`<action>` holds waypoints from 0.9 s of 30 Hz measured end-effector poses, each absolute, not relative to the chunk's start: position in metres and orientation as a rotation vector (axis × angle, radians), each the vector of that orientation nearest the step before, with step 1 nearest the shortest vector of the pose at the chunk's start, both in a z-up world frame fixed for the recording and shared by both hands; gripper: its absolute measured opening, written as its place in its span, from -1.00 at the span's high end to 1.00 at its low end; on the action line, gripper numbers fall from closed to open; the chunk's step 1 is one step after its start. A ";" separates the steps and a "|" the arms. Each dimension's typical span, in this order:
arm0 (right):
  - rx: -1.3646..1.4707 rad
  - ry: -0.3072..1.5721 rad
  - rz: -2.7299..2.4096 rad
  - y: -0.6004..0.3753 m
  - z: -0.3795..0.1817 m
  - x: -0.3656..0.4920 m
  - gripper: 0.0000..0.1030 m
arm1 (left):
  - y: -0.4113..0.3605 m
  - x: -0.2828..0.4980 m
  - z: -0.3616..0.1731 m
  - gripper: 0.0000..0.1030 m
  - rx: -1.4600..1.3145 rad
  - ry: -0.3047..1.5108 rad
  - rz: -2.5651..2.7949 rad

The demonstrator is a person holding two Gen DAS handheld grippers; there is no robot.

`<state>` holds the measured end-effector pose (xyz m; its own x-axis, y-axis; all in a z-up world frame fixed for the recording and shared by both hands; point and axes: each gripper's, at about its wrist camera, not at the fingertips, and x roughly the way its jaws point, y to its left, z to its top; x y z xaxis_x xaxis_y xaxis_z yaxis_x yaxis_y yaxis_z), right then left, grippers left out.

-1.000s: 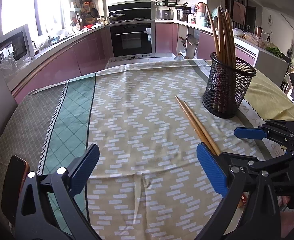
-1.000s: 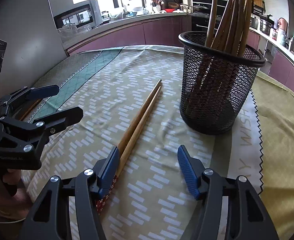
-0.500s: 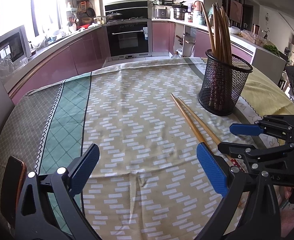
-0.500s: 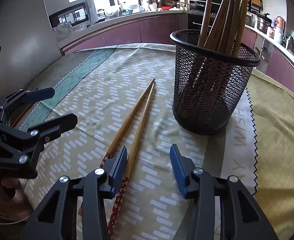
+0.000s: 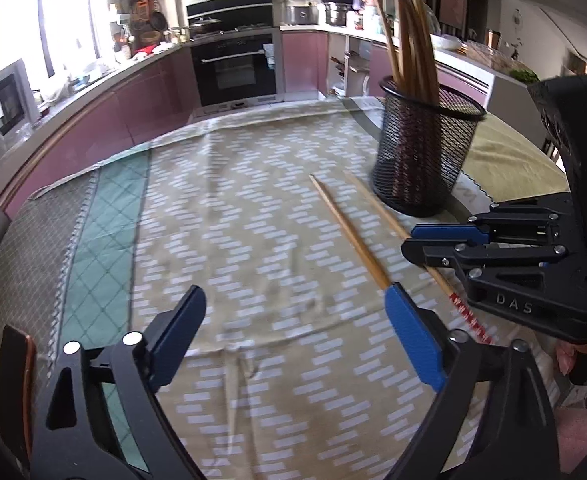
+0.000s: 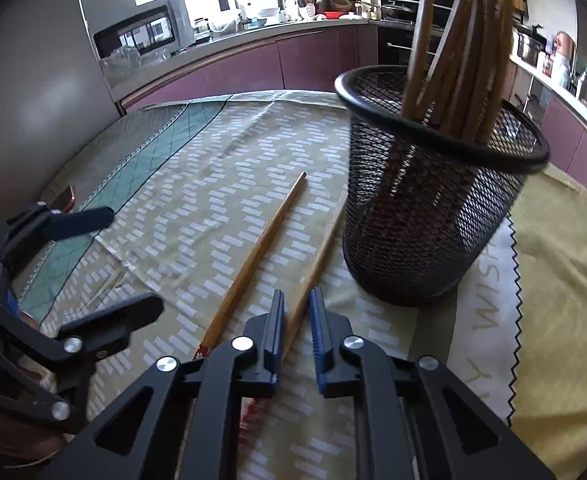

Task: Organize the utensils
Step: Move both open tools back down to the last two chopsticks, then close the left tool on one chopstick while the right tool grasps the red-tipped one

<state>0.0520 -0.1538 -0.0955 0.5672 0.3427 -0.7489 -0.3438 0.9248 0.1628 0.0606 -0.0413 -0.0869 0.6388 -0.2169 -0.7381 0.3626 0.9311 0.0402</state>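
Two wooden chopsticks lie on the patterned tablecloth beside a black mesh holder (image 6: 433,216) that has several chopsticks standing in it. My right gripper (image 6: 296,322) has its jaws closed to a narrow gap around the right chopstick (image 6: 315,268); the left chopstick (image 6: 257,256) lies just outside its left finger. In the left wrist view the right gripper (image 5: 445,240) sits over the right chopstick (image 5: 377,208), near the holder (image 5: 421,160). My left gripper (image 5: 293,336) is wide open and empty, its right fingertip over the left chopstick (image 5: 345,232).
The tablecloth (image 5: 233,220) covers a round table, with a green band (image 5: 101,248) at the left. A phone (image 5: 15,380) lies at the table's left edge. Kitchen counters and an oven (image 5: 233,68) stand behind.
My right gripper has moved forward and narrowed its jaws around the right chopstick. The two chopsticks have spread apart. My left gripper stays open.
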 end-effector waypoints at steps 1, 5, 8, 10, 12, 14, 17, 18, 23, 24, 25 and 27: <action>0.018 0.882 0.405 -0.158 -0.095 0.051 0.87 | -0.044 0.062 -0.088 -0.65 0.193 0.820 -0.341; 0.053 0.882 0.407 -0.169 -0.094 0.045 0.88 | -0.058 0.069 -0.092 -0.41 0.213 0.843 -0.375; 0.056 0.882 0.404 -0.174 -0.094 0.041 0.88 | -0.068 0.076 -0.097 -0.13 0.219 0.879 -0.404; 0.049 0.885 0.403 -0.176 -0.095 0.039 0.88 | -0.073 0.081 -0.100 -0.12 0.226 0.891 -0.408; 0.040 0.892 0.400 -0.177 -0.096 0.039 0.88 | -0.078 0.086 -0.102 -0.09 0.234 0.900 -0.407; 0.039 0.894 0.400 -0.177 -0.098 0.040 0.88 | -0.083 0.093 -0.104 0.01 0.241 0.911 -0.403; 0.022 0.885 0.388 -0.176 -0.098 0.041 0.84 | -0.085 0.100 -0.107 0.15 0.248 0.923 -0.391; 0.020 0.885 0.391 -0.174 -0.098 0.043 0.82 | -0.085 0.103 -0.107 0.17 0.246 0.925 -0.393; -0.048 0.870 0.380 -0.166 -0.097 0.044 0.78 | -0.087 0.113 -0.107 0.64 0.240 0.926 -0.392; -0.056 0.868 0.379 -0.166 -0.097 0.044 0.78 | -0.088 0.113 -0.107 0.65 0.240 0.926 -0.391; -0.058 0.868 0.380 -0.166 -0.097 0.044 0.77 | -0.089 0.113 -0.107 0.71 0.238 0.924 -0.388; -0.049 0.867 0.384 -0.167 -0.097 0.044 0.83 | -0.089 0.112 -0.106 0.82 0.230 0.921 -0.390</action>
<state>0.0439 -0.1673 -0.0971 0.5830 0.3092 -0.7513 -0.3488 0.9304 0.1123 0.1116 -0.0894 -0.1063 0.5420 -0.2275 -0.8090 0.4219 0.9062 0.0278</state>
